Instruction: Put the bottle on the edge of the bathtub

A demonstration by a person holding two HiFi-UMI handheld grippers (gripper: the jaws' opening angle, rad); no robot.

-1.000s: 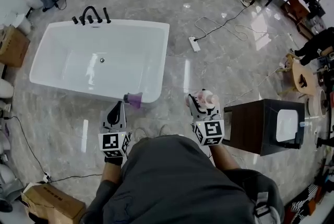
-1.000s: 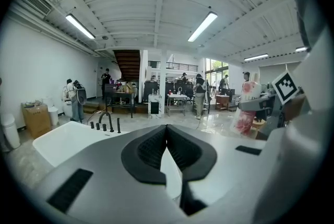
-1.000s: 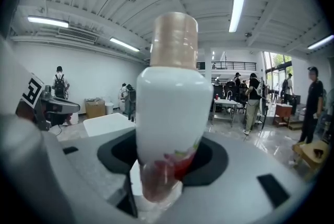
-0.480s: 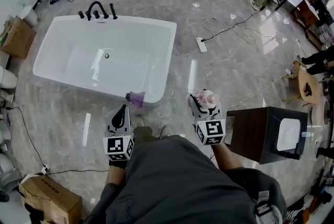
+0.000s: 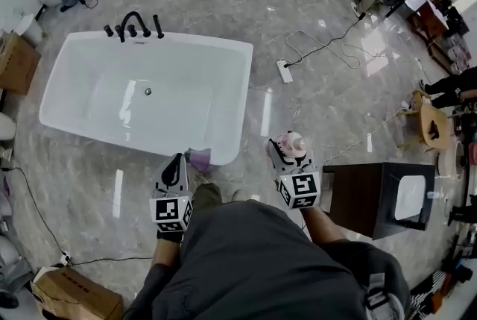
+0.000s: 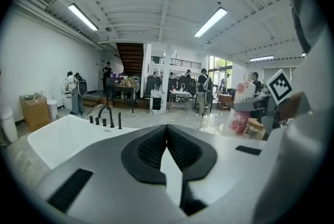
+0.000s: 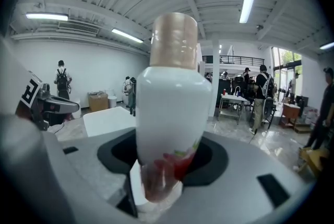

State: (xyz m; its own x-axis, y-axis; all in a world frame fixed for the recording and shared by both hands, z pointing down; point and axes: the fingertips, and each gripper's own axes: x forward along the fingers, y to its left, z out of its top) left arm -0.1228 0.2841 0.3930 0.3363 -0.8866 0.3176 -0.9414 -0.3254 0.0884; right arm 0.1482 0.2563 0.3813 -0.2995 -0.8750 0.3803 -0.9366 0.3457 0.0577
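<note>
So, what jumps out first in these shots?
The big white rectangular bathtub with black taps fills the upper left of the head view. Nearer, the right gripper grips a white bottle with a tan cap, off to the tub's right; the left gripper is shut and empty.

Open workshop hall. A tub [image 5: 186, 40] stands on bare floor [image 5: 216, 5] ahead of the left gripper [image 5: 177, 160]. Benches [image 6: 180, 94] and strip lights [image 6: 211, 22] lie beyond it.
</note>
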